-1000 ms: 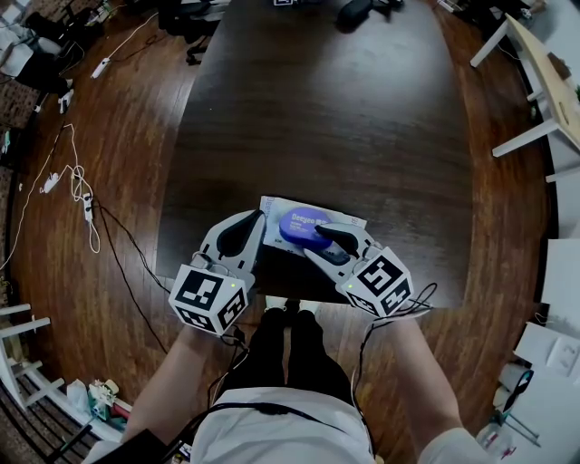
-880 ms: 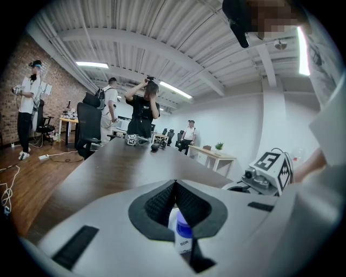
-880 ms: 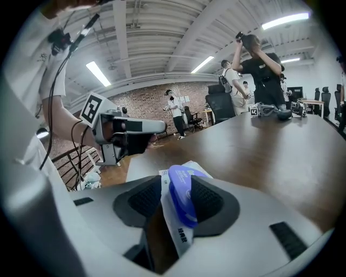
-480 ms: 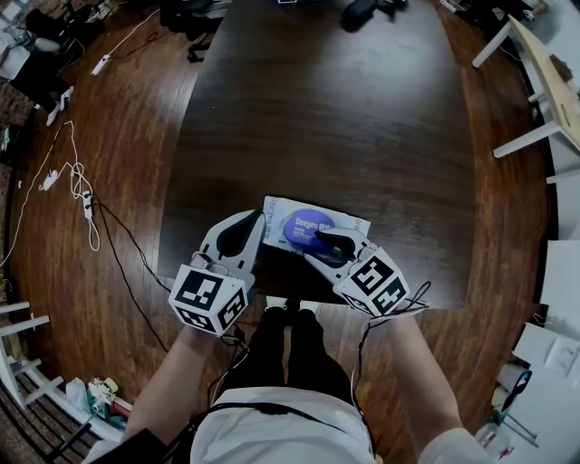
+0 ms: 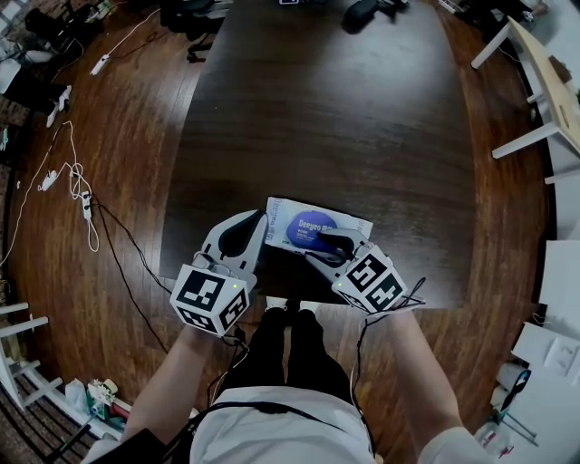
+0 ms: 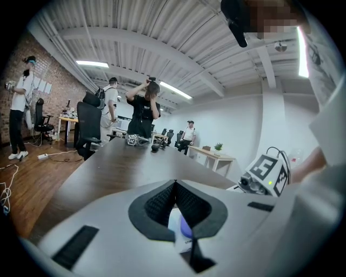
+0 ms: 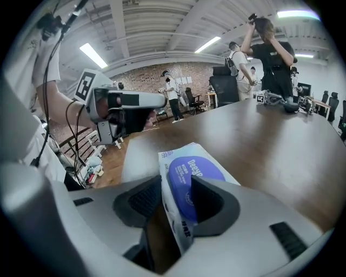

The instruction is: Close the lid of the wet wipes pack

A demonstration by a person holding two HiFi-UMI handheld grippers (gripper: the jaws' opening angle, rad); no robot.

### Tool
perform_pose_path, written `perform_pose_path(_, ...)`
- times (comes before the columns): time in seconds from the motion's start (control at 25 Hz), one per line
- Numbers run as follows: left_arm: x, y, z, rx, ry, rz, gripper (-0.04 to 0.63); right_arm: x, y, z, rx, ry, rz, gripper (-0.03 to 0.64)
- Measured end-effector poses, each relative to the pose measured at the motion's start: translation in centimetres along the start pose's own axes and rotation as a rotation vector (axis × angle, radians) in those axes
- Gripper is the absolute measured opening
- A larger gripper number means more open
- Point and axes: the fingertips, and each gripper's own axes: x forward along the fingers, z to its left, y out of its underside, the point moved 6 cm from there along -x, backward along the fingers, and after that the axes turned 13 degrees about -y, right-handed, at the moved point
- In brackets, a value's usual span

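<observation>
The white wet wipes pack (image 5: 283,210) lies on the dark table (image 5: 326,118) near its front edge. Its purple oval lid (image 5: 304,223) looks flat on top. My right gripper (image 5: 333,243) has the pack's near edge between its jaws. In the right gripper view the pack (image 7: 197,162) fills the gap of that gripper (image 7: 175,188), with one pad on the lid and the other against the pack's side. My left gripper (image 5: 256,220) sits just left of the pack, jaws shut tip to tip (image 6: 174,183), holding nothing.
Cables and a power strip (image 5: 86,204) lie on the wood floor at the left. White desks (image 5: 544,82) stand at the right. Dark objects (image 5: 358,11) sit at the table's far end. Several people (image 6: 141,111) stand beyond it.
My right gripper has slid left and in over the pack's near edge, and its jaws have come together on the pack. The left gripper has stayed put.
</observation>
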Motion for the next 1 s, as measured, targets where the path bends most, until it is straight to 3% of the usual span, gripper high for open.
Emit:
perform_pose_path(0.6,-0.8,-1.0,0.8,0.004,0.017,-0.016,0.002,0.7,-0.1,0.0,-0.006,0.028,0.053,0.158)
perform_pose_path(1.0,-2.1,-3.3,-0.1,0.021,0.05,-0.057,0.002,-3.4,-2.9,1.7,0.03,0.122,-0.223,0.155)
